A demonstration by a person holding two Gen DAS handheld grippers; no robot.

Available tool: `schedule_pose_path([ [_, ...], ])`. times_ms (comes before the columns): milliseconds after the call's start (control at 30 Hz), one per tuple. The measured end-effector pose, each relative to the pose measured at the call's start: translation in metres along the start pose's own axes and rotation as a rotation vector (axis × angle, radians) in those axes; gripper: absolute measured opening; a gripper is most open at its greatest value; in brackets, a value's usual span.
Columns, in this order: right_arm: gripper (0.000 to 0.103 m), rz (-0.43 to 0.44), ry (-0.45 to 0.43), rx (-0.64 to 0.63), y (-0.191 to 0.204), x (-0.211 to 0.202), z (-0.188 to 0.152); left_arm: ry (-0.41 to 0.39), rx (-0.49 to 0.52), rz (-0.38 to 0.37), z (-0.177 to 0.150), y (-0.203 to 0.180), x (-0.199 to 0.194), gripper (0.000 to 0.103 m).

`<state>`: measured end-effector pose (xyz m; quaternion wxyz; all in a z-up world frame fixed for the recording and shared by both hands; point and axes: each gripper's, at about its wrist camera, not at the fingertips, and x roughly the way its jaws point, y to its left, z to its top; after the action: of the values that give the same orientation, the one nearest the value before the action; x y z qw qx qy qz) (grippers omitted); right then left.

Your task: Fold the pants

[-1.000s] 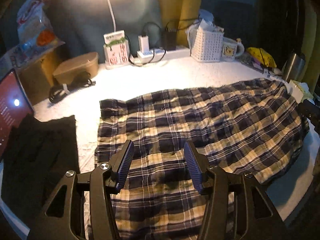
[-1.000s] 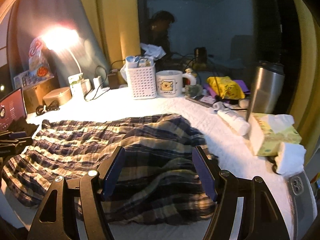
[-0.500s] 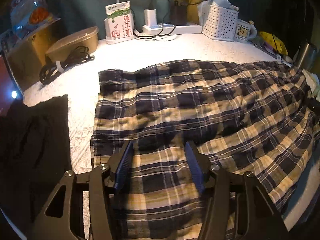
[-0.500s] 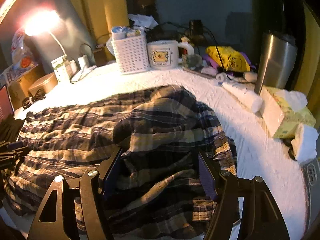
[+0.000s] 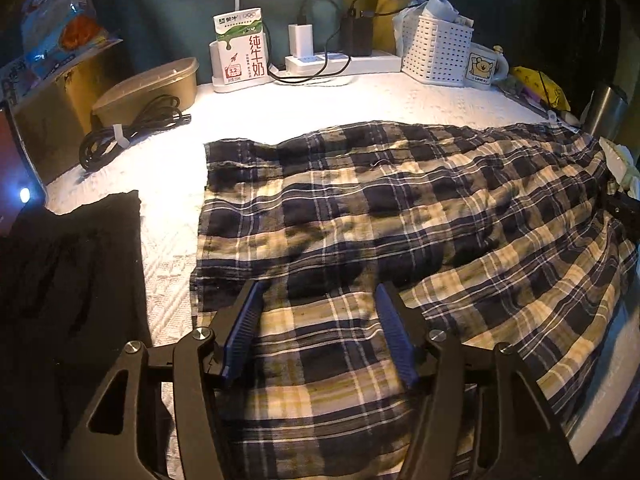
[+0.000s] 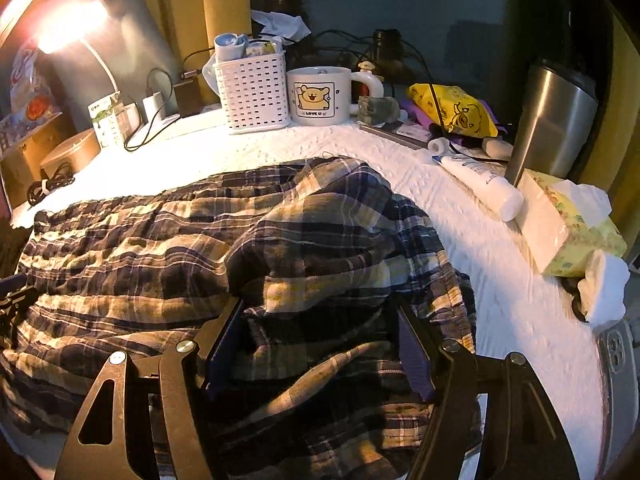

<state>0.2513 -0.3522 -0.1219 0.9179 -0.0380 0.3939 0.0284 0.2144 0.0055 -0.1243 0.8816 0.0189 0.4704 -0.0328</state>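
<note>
The dark-blue-and-cream plaid cotton pants (image 5: 400, 232) lie lengthwise across the white quilted table (image 5: 360, 96), seemingly doubled leg over leg, the right end rumpled. The left claw (image 5: 318, 332) is opening above the cloth, pinching nothing; the right claw (image 6: 320, 344) stands spread over the bunched end. Cross folds remain.

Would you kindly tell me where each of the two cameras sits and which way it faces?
Left wrist: on the left gripper, jaws opening, angled down over the hem end of the dark plaid cloth pants; its two black fingers show.
Right wrist: on the right gripper, open over the pants' bunched end; its fingers show.
Shared: the pants, white perforated plastic basket, white bear-print mug.
</note>
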Motion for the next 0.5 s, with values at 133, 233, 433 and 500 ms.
schedule_pose_path([
  [133,0.071,-0.027,-0.002,0.004,-0.008,-0.006,-0.004,0.03,-0.022,0.021,-0.001,0.012,-0.002,0.061],
  [233,0.071,-0.042,0.002,0.002,-0.015,-0.011,-0.007,0.08,-0.055,0.069,-0.001,0.029,-0.009,0.061],
  [433,0.071,-0.057,-0.059,0.045,-0.033,-0.038,0.005,0.017,-0.143,0.063,0.017,0.07,-0.035,0.061],
  [500,0.071,-0.057,-0.095,0.06,-0.037,-0.043,0.015,-0.039,-0.12,0.044,0.031,0.068,-0.039,0.061],
])
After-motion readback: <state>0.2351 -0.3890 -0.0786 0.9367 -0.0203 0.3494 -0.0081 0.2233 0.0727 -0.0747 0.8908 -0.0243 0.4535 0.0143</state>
